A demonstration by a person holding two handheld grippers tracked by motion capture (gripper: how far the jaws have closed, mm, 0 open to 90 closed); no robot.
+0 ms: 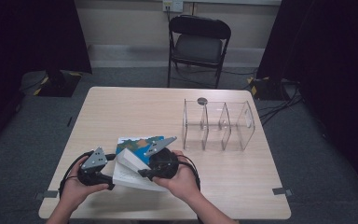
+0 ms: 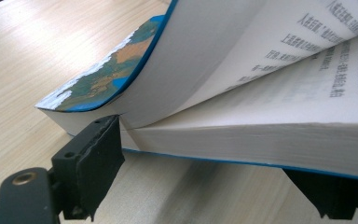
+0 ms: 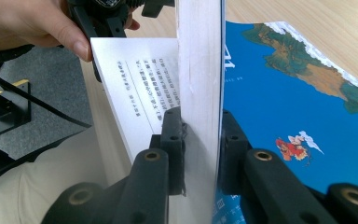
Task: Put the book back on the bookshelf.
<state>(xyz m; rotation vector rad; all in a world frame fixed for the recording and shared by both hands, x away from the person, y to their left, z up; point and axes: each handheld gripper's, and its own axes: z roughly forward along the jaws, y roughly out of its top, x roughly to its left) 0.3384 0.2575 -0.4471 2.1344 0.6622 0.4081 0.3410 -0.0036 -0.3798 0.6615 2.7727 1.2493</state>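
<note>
A paperback book (image 1: 129,173) with a blue map cover (image 1: 139,143) lies open near the front of the wooden table (image 1: 135,107). My right gripper (image 1: 143,173) is shut on a thick sheaf of its pages (image 3: 199,70), holding them upright with the blue cover (image 3: 279,88) on their outer side. At the book's left edge, my left gripper (image 1: 110,180) has its jaws spread wide. In the left gripper view, the lower block of pages (image 2: 261,135) lies across the left gripper (image 2: 214,172), the left fingertip (image 2: 103,135) at the split between the pages. A hand (image 3: 32,23) holds that gripper.
A clear plastic organiser (image 1: 219,123) with several compartments stands at the right middle of the table, with a small dark round thing (image 1: 202,100) at its back left corner. A black folding chair (image 1: 198,44) stands beyond the table's far edge.
</note>
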